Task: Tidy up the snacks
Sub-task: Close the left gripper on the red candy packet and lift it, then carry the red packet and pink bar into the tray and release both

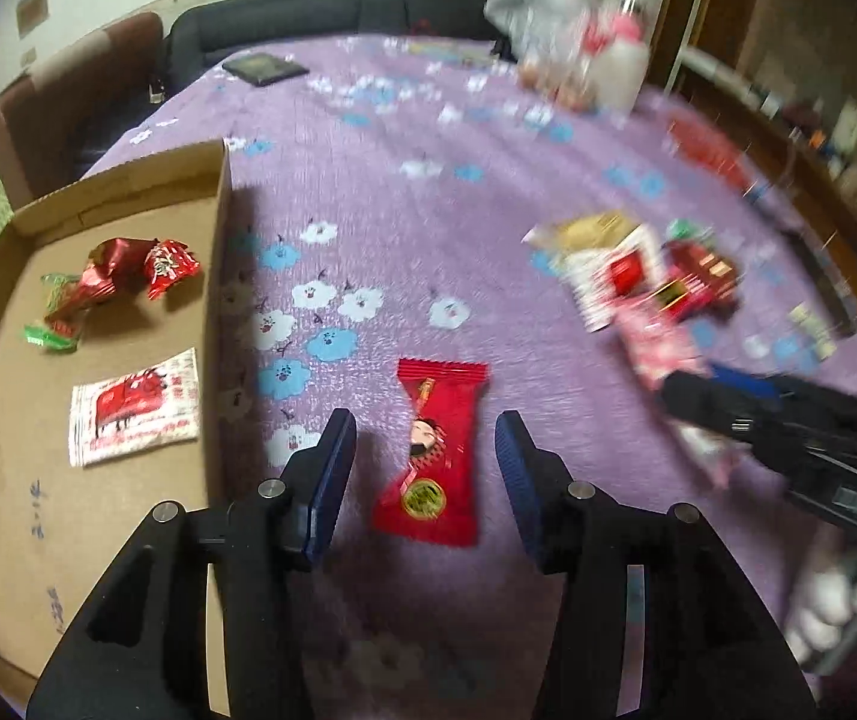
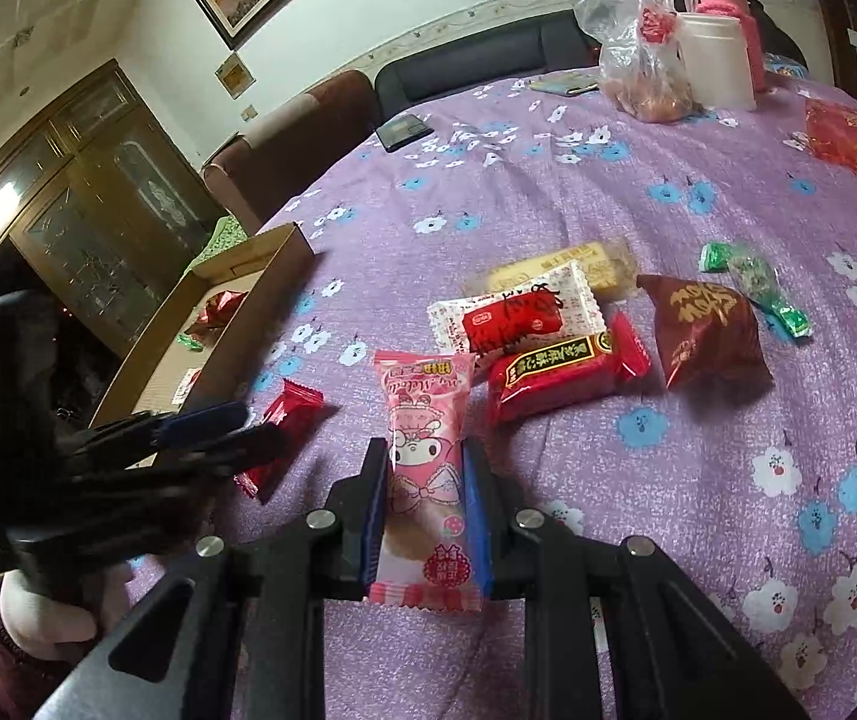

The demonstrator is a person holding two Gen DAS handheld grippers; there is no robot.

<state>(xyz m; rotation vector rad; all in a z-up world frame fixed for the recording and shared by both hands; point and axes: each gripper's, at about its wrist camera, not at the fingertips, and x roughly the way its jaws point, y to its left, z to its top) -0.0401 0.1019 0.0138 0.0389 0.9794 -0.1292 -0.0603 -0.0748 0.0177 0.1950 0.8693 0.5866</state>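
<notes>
Left gripper (image 1: 425,441): fingers spread wide, holding nothing. A red snack packet (image 1: 432,450) lies flat on the purple flowered cloth (image 1: 428,210) of the bench, between the two fingers and touching neither. In the right wrist view the same gripper (image 2: 230,435) appears at left, over one end of that red packet (image 2: 284,432).

Right gripper (image 2: 425,495): fingers closed against both long sides of a pink snack packet (image 2: 425,474), which stands lengthwise between them, its near crimped end below the pads. Whether the packet is lifted off the cloth cannot be told. In the left wrist view this gripper (image 1: 704,402) is at right, heavily blurred.

Cardboard box (image 1: 221,252): open-topped, just left of the left gripper. It holds a white-and-red packet (image 1: 134,408) lying flat, plus a small cluster of red foil candies (image 1: 128,276) with green ends toward the far side.

Loose snacks on the cloth, ahead of the right gripper: a white packet with red label (image 2: 518,309) partly overlapping a yellow packet (image 2: 584,267); a red bar packet (image 2: 566,369) just beside the pink one; a brown pouch (image 2: 707,330); a green-wrapped candy (image 2: 755,282) near it.

Far edge of the bench: a clear plastic bag (image 2: 638,60), a white jar (image 2: 716,60), a pink-sleeved bottle (image 2: 734,12), and a dark flat item (image 2: 404,129).
</notes>
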